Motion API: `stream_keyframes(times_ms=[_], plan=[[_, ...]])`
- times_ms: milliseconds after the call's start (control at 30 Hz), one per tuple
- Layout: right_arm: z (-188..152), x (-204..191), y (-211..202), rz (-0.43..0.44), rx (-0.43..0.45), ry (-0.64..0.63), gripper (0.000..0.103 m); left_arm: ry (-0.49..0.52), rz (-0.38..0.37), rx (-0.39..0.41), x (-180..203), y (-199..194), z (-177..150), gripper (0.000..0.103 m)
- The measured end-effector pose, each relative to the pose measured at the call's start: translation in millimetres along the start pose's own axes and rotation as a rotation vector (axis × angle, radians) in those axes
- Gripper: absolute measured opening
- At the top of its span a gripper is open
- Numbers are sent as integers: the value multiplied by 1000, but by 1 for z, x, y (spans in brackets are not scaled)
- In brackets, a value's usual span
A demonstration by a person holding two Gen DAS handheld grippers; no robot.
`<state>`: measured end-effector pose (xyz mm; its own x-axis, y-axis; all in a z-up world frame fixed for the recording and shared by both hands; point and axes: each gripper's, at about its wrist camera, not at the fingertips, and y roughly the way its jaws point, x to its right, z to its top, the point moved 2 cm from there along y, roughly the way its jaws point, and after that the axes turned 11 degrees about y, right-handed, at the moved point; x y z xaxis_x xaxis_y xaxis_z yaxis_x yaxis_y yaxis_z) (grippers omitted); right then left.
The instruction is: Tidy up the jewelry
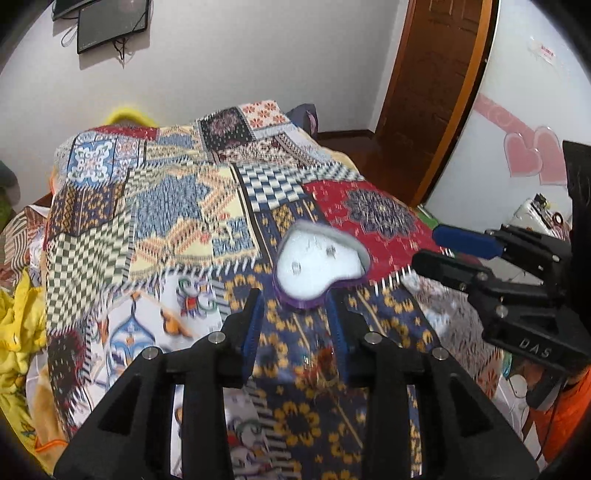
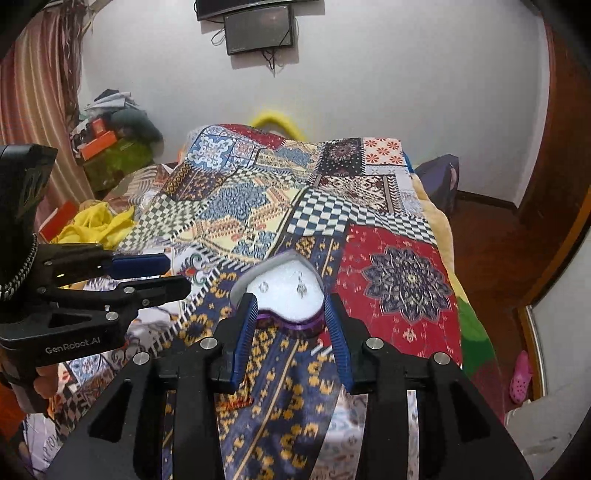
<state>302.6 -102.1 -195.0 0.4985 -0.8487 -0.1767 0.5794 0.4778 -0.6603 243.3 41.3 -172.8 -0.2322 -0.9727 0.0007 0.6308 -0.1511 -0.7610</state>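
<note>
A heart-shaped purple jewelry box (image 1: 319, 267) with a white foam insert lies open on the patchwork quilt (image 1: 177, 206). It holds two small silvery earrings (image 2: 301, 288) and also shows in the right wrist view (image 2: 286, 295). My left gripper (image 1: 295, 299) is open and empty, just short of the box. My right gripper (image 2: 290, 306) is open, with its fingers on either side of the box's near edge. The right gripper shows at the right of the left wrist view (image 1: 436, 247), and the left gripper at the left of the right wrist view (image 2: 170, 273).
The quilt covers a bed that falls away at the right to a wooden floor (image 2: 491, 258). A brown door (image 1: 436, 74) stands at the back right. Yellow cloth (image 2: 96, 221) and piled clutter (image 2: 110, 136) lie at the left. A dark screen (image 2: 258, 29) hangs on the wall.
</note>
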Motion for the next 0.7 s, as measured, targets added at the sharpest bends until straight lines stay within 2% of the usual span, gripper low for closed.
stream_keyframes(times_ms=[400,600,700], plan=[[-44,4,9,-17,-88,47,35,11,-59,-112,25,13,-58,34],[-62,7,16,-19,-126,72,35,26,-77,-159,34,31,-73,34],[-67,10,19,-10,-146,90,35,31,-79,-157,36,36,-74,34]])
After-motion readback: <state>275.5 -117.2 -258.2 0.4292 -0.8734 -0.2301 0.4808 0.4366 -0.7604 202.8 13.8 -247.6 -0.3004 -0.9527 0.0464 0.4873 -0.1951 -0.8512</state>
